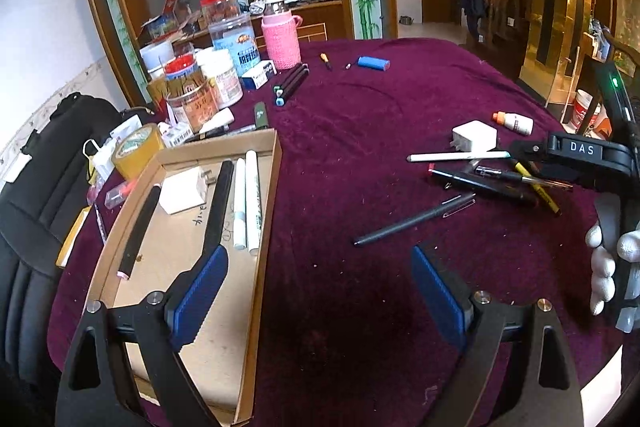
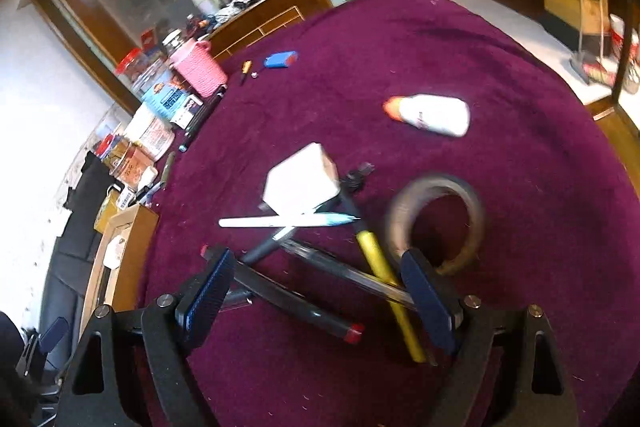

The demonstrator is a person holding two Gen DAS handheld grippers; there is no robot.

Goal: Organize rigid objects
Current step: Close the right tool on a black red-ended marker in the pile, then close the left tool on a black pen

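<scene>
My left gripper hangs open over the purple tablecloth, its left finger above a cardboard tray. The tray holds two white markers, black pens and a white charger. A black pen lies ahead on the cloth. My right gripper is open low over a crossed pile of pens: a clear pen, a black pen with a red end and a yellow pen lie between its fingers. Its pads are not pressing on any of them. A white pen and a white charger lie just beyond.
A tape roll sits beside the right finger. Farther off lie a white bottle with an orange cap, a blue lighter and a small screwdriver. Jars and a pink cup crowd the far left edge. A black chair stands left.
</scene>
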